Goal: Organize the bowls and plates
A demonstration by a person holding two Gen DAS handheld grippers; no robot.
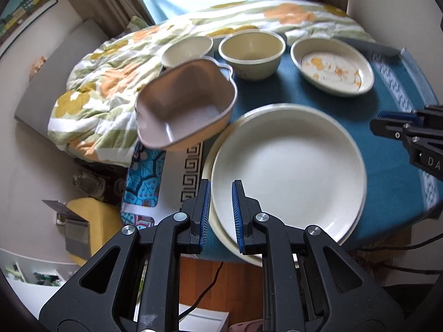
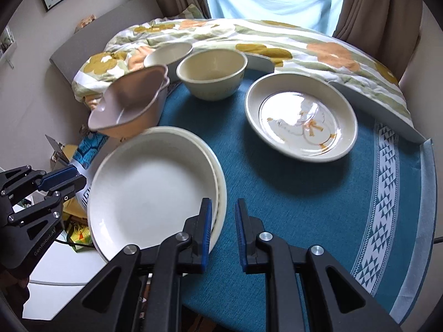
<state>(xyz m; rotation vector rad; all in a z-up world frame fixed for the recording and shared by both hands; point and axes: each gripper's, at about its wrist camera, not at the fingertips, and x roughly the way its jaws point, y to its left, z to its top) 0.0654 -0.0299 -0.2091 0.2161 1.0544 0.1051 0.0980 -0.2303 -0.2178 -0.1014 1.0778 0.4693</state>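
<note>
**A:** Where is everything sitting?

**B:** In the left wrist view, the two stacked white plates (image 1: 290, 171) are lying at centre on the blue tablecloth (image 1: 387, 193). The duck-patterned plate (image 1: 332, 66) is at one o'clock and the round bowl (image 1: 252, 49) at twelve. The smaller bowl (image 1: 187, 49) is at eleven, and the pink square dish (image 1: 185, 105) is tilting at ten by the table's edge.

**A:** And the jaws?

**B:** The left gripper (image 1: 221, 185) and the right gripper (image 2: 223, 204) are both showing only a narrow slit and gripping nothing. Both are hovering over the stack's near rim.

**A:** So what is the step calling for?

**B:** I'm judging that a bowl comes next. The jaws need widening before descending, then one finger going inside the bowl's wall, pinching the rim. The tilted pink dish needs watching, since a nudge could be tipping it off the edge.
</note>
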